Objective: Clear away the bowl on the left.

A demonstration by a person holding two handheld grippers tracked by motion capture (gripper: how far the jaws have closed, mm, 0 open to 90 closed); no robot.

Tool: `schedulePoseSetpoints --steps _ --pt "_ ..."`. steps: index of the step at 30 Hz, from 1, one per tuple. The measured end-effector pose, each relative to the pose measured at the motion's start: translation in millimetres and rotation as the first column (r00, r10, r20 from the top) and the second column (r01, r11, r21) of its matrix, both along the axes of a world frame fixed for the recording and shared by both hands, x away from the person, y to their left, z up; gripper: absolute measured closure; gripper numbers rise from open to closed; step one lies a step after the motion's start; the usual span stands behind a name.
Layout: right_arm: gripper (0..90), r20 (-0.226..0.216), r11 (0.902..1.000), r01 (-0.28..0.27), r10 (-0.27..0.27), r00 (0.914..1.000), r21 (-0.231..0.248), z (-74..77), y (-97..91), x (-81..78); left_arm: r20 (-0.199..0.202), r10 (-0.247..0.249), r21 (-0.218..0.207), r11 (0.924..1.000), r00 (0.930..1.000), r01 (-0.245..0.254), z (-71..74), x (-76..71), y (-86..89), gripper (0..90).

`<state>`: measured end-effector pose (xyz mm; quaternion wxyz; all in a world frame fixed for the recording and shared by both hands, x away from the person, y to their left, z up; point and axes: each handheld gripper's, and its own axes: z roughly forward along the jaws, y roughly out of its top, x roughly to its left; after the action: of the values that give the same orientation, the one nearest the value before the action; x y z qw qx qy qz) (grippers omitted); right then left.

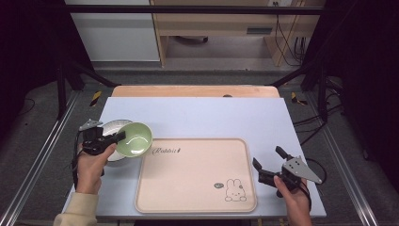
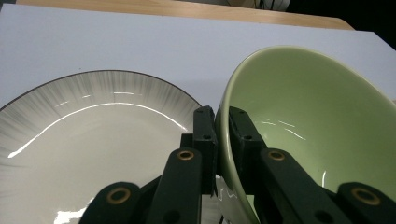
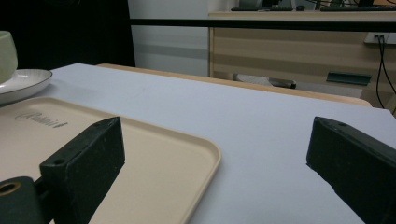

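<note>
A pale green bowl [image 1: 136, 138] hangs tilted above a white plate with a grey streaked rim [image 1: 113, 128] at the table's left. My left gripper [image 1: 120, 137] is shut on the bowl's near rim, one pad inside and one outside. In the left gripper view the green bowl [image 2: 308, 116] tips to the right of the plate [image 2: 88, 135], with my left gripper [image 2: 222, 133] pinching its wall. A beige tray [image 1: 196, 173] with a rabbit picture lies in the middle. My right gripper [image 1: 269, 157] stands open just right of the tray, with nothing between its fingers.
The light blue mat [image 1: 197, 115] covers the table, with a wooden edge [image 1: 195, 91] at the back. In the right gripper view the tray's corner [image 3: 187, 149] lies at the left and bare mat [image 3: 266, 126] stretches ahead. Metal frame rails run along both sides.
</note>
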<state>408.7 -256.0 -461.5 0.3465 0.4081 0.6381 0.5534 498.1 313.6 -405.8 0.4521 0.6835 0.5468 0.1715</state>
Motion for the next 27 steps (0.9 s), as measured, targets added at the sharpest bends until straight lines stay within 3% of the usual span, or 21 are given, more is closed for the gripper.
schedulePoseSetpoints --steps 4,13,22,27 --pt "4.5 -0.008 0.9999 0.005 -0.005 1.0 -0.009 -2.2 2.9 4.7 0.01 0.005 -0.019 0.9998 0.9999 -0.005 1.7 1.7 5.4 82.7" --pt "4.6 -0.009 0.9999 0.005 -0.005 1.0 -0.016 -2.1 3.3 3.9 0.022 0.0 -0.016 0.9999 0.9998 0.0 6.7 -1.6 3.2 82.6" --pt "4.6 -0.004 0.9997 0.006 -0.006 1.0 -0.023 -3.4 1.9 5.2 0.034 -0.054 0.001 0.9985 0.998 0.054 11.4 -3.0 -16.8 82.7" --pt "4.6 -0.012 0.9991 0.033 -0.033 0.9994 -0.028 -3.5 -1.3 2.1 0.028 -0.095 0.012 0.9954 0.9951 0.095 8.6 -0.9 -35.3 82.6"
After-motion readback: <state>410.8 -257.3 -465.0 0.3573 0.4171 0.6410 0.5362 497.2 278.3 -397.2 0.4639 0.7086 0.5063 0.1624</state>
